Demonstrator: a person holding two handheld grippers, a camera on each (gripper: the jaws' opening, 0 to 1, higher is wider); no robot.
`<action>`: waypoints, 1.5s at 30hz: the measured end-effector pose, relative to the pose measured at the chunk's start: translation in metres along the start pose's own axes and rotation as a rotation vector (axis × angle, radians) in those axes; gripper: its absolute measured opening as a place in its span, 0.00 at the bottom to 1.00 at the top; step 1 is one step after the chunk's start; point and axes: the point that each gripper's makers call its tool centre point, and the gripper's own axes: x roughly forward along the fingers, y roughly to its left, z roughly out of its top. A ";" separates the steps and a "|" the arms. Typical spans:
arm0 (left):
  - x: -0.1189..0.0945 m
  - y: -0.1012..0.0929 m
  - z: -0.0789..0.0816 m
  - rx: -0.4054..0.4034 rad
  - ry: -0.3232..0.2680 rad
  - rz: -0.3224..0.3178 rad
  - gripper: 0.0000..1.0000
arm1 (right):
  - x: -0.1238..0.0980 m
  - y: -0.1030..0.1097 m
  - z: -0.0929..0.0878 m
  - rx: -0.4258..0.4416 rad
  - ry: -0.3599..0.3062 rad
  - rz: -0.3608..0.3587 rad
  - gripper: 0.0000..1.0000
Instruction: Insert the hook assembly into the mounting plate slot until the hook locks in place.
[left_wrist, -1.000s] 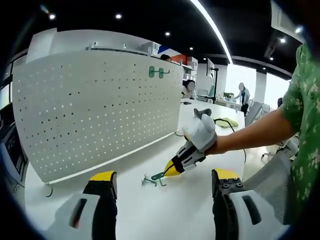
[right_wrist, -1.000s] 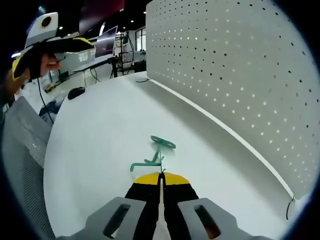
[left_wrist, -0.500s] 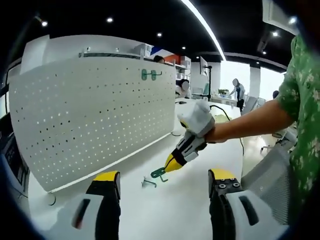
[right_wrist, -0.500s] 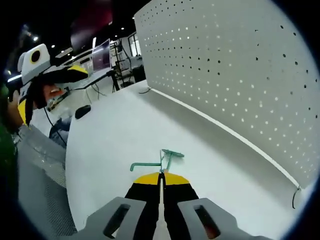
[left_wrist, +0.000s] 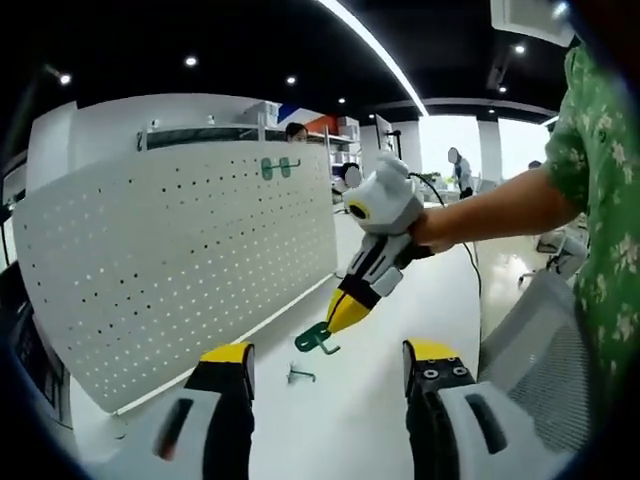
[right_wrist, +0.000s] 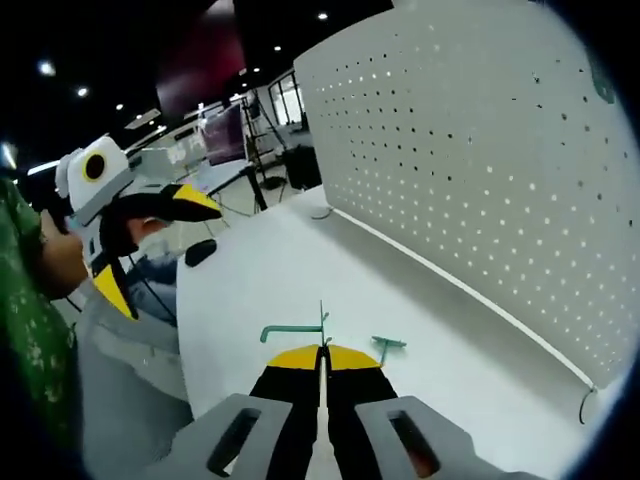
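A white pegboard mounting plate (left_wrist: 180, 260) stands upright on the white table (left_wrist: 340, 420). My right gripper (left_wrist: 330, 325) comes in from the right, shut on a green hook (left_wrist: 316, 341) that hangs above the table. In the right gripper view the same hook (right_wrist: 290, 332) juts left from the closed yellow tips of the right gripper (right_wrist: 322, 350), facing the pegboard (right_wrist: 480, 170). A small green piece (left_wrist: 298, 375) lies on the table below it, also seen as the piece (right_wrist: 386, 345). My left gripper (left_wrist: 330, 362) is open and holds nothing; the right gripper view has the left gripper (right_wrist: 130, 230) raised at the left.
Another green hook (left_wrist: 278, 167) hangs near the pegboard's top edge. A grey mesh chair (left_wrist: 540, 350) stands at the table's near side. A dark mouse (right_wrist: 200, 252) lies on the table's far part. A thin cable (right_wrist: 583, 405) hangs at the pegboard's base. People stand far off.
My right gripper has lifted the green hook off the table and risen with it. The small green piece stayed on the table. The left gripper stayed open.
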 end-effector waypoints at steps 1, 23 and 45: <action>-0.001 -0.001 0.000 0.007 -0.002 -0.001 0.59 | -0.002 0.004 0.003 0.005 -0.009 0.006 0.00; -0.004 -0.015 -0.005 0.264 0.044 -0.027 0.34 | -0.012 0.055 0.023 0.002 -0.005 0.063 0.00; -0.001 -0.030 -0.008 0.403 0.067 -0.052 0.14 | -0.010 0.073 0.013 0.082 0.047 0.125 0.00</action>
